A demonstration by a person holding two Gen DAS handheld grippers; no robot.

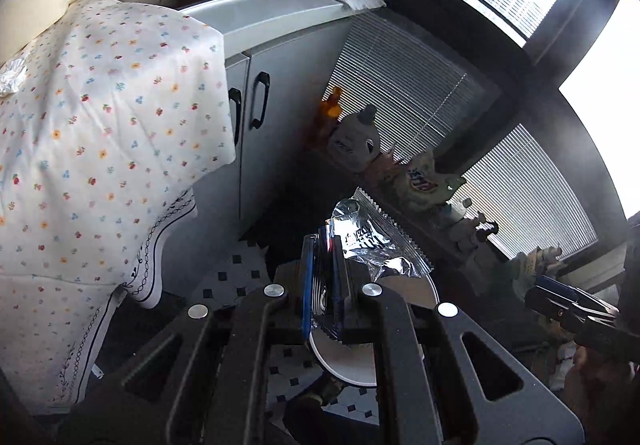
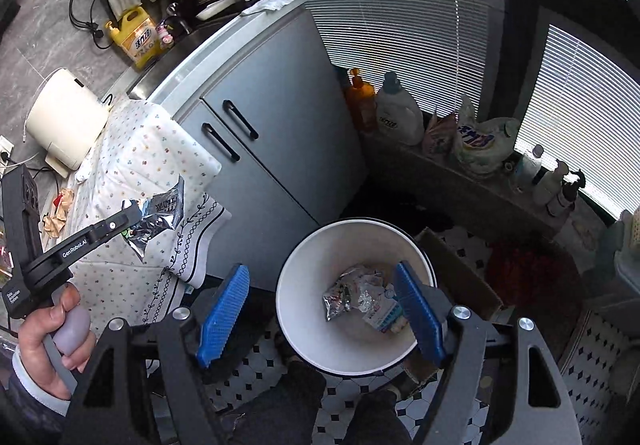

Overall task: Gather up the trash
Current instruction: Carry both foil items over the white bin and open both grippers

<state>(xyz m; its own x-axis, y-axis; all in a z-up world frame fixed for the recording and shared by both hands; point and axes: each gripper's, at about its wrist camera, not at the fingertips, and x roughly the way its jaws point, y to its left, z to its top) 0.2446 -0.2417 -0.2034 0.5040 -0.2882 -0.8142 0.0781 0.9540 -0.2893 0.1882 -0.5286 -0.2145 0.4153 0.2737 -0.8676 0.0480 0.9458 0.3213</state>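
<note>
The shiny foil wrapper [image 1: 370,241] could be dropped on the floor and not in the white trash bin [image 2: 296,265]. This could happen if the left claw [image 1: 326,277] were opened too soon, because in the right wrist view the wrapper is seen up beside the flowered cloth [image 2: 148,149], well apart from the bin. A thin, light wrapper may also float sideways as it falls, or stick to a blue pad.

The left claw is closed tight on the wrapper, which sticks out past the 2 pads. In the left wrist view a bit of the bin rim [image 1: 344,373] is seen just under the claw.

The right claw [image 2: 320,309] is open wide and nothing is held in it. It is hung over the bin, and the crumpled wrappers [image 2: 364,297] already in the bottom are seen between its 2 blue pads, far below them. The gray cupboard [image 2: 280,117] is close by, so it could be bumped.
</note>
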